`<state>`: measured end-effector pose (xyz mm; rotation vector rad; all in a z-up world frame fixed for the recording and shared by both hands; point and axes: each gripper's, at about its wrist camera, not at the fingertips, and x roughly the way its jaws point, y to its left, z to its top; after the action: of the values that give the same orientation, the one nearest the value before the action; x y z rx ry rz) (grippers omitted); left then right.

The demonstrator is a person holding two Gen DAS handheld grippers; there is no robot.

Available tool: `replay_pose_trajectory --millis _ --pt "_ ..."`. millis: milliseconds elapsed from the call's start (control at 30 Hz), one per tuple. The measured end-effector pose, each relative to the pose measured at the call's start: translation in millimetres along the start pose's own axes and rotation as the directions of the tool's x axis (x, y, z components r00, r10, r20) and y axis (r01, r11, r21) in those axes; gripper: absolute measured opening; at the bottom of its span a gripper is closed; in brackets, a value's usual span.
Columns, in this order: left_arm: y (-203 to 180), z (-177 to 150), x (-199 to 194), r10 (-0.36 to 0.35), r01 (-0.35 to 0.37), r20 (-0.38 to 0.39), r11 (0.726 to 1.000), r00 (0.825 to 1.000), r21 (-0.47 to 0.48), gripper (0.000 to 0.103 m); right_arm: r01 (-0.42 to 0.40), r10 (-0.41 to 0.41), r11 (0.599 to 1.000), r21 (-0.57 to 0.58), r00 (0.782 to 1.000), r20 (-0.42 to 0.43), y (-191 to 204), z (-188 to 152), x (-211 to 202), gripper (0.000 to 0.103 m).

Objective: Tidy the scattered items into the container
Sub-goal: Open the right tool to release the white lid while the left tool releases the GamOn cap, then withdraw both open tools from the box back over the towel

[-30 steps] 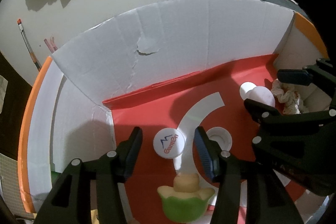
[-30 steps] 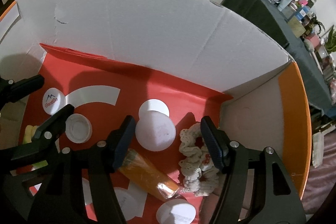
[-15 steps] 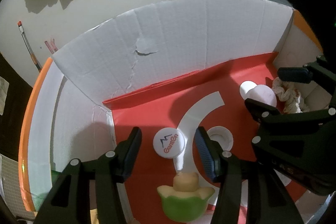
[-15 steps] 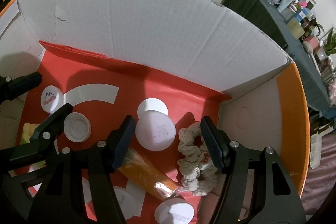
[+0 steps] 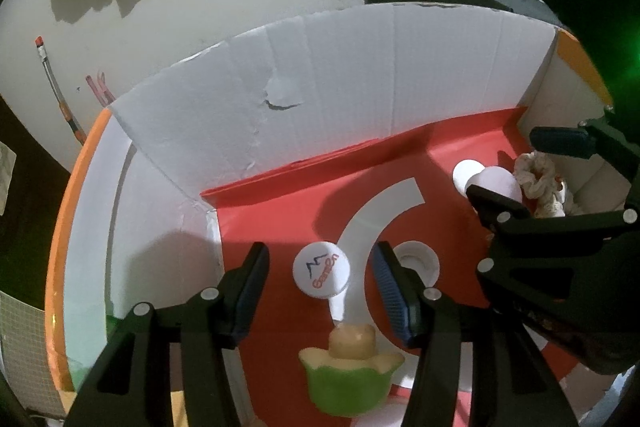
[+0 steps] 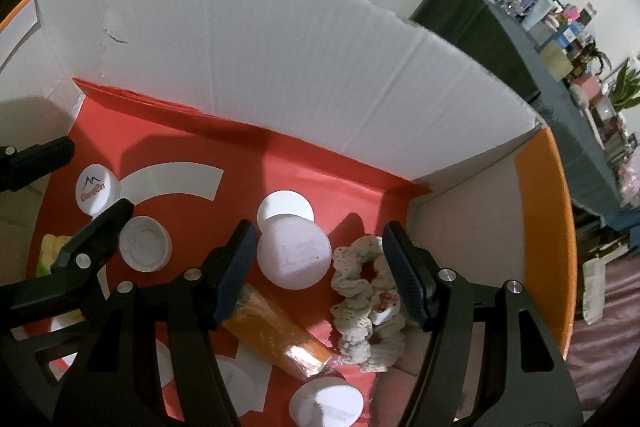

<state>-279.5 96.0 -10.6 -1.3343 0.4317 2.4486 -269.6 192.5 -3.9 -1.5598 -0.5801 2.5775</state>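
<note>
Barely changed: left gripper (image 5: 320,291) slightly nearer printed cap (image 5: 321,275).

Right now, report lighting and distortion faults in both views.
Left wrist view: green glare on the dark mass at the right edge, fisheye bends the cardboard box wall, gripper shadows on the red floor. Right wrist view: dim, curved wall, the shelf clutter soft.

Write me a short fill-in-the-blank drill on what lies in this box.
1. The floor of the cardboard box is ____.
2. The white cap printed with a logo lies between the fingers of the ____ claw.
3. The crocheted scrunchie lies beside the ____ tube.

Missing words: red; left; orange
</note>
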Motion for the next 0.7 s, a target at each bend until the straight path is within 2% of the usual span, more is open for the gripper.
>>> replay_pose_trajectory --millis 300,633,700 --pt "-3.8 -1.2 -6.2 -0.002 0.002 0.009 1.000 1.000 -0.001 0.057 0.009 -0.009 1.000 -0.012 1.000 0.010 -1.8 0.4 -4.7 0.064" --pt "0.4 -3.6 -16.2 -0.036 0.036 0.018 0.999 0.999 -0.020 0.057 0.040 -0.039 0.999 -0.035 0.999 0.033 -1.3 2.8 -19.8 0.064" --pt "0.9 -3.5 -19.8 -0.045 0.045 0.021 0.999 0.999 -0.027 0.057 0.053 -0.052 0.998 -0.035 0.998 0.041 -0.4 2.1 -24.6 0.068"
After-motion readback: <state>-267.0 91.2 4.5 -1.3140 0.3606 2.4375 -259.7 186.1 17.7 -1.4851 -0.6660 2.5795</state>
